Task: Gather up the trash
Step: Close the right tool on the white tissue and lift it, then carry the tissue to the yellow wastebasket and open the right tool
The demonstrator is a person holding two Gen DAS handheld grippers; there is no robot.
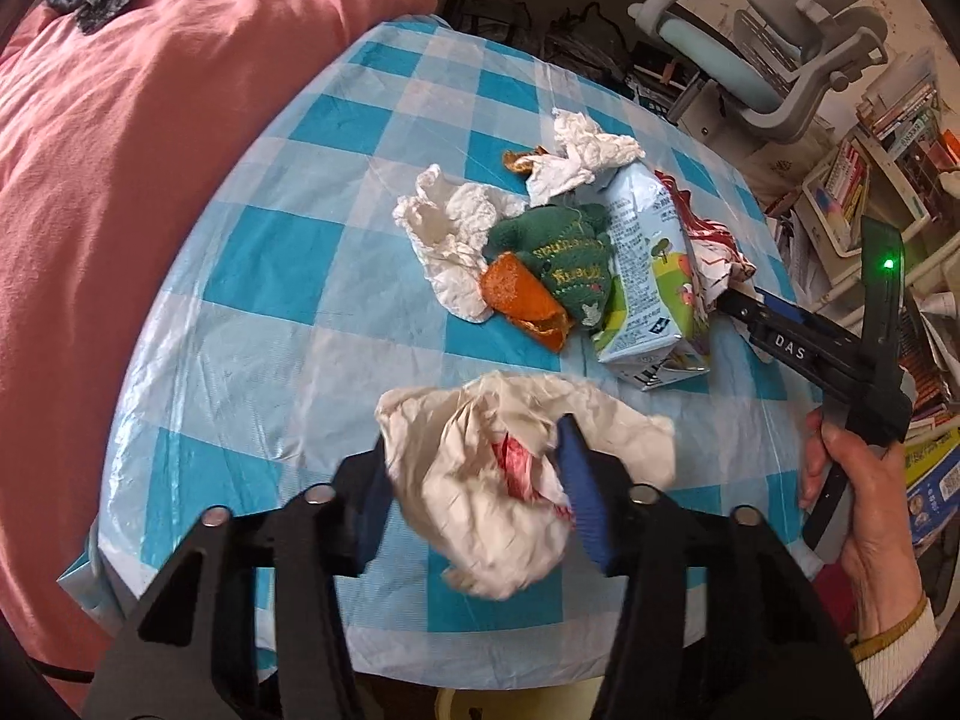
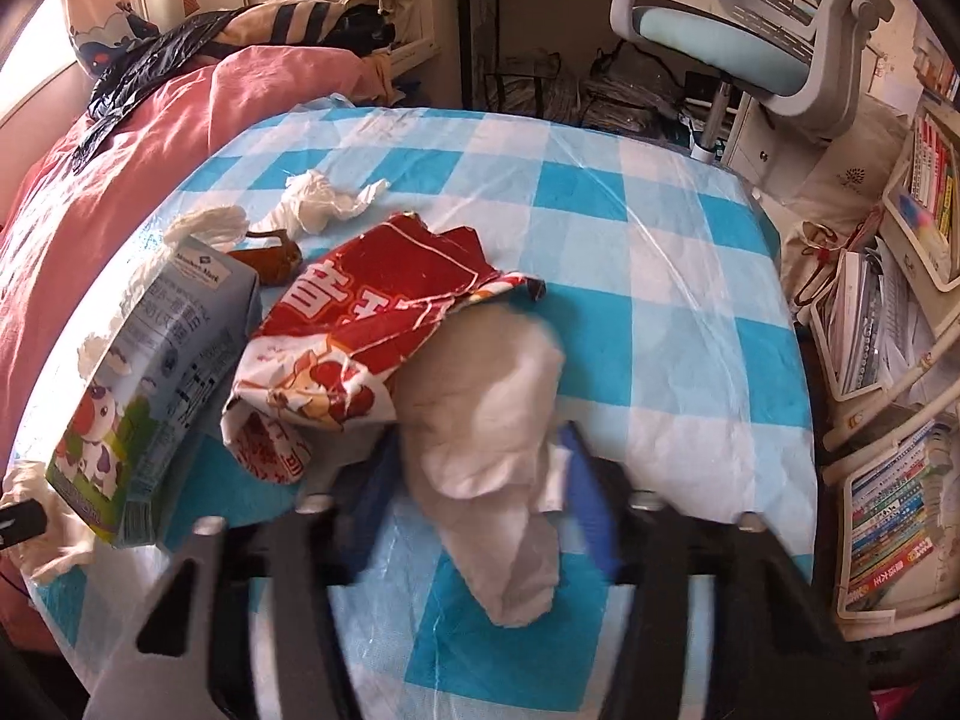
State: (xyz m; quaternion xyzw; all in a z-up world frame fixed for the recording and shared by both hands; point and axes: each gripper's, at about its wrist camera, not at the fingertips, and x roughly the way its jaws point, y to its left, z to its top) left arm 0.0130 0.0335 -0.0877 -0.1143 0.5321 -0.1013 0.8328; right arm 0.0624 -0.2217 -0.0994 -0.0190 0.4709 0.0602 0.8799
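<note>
On the checked counter (image 1: 252, 276), the trash pile sits toward twelve o'clock: milk carton (image 1: 651, 276), red wrapper (image 2: 372, 324), tissues, orange peel (image 1: 525, 303). The pick-up step looks under way. The left gripper (image 1: 474, 498) has its fingers narrowed on a crumpled white wad (image 1: 510, 480); the right gripper (image 2: 480, 516) pinches a pale paper wad (image 2: 492, 438) at the wrapper's five o'clock. Next, probably: lift both clear and find a bin, which is not in view.
</note>
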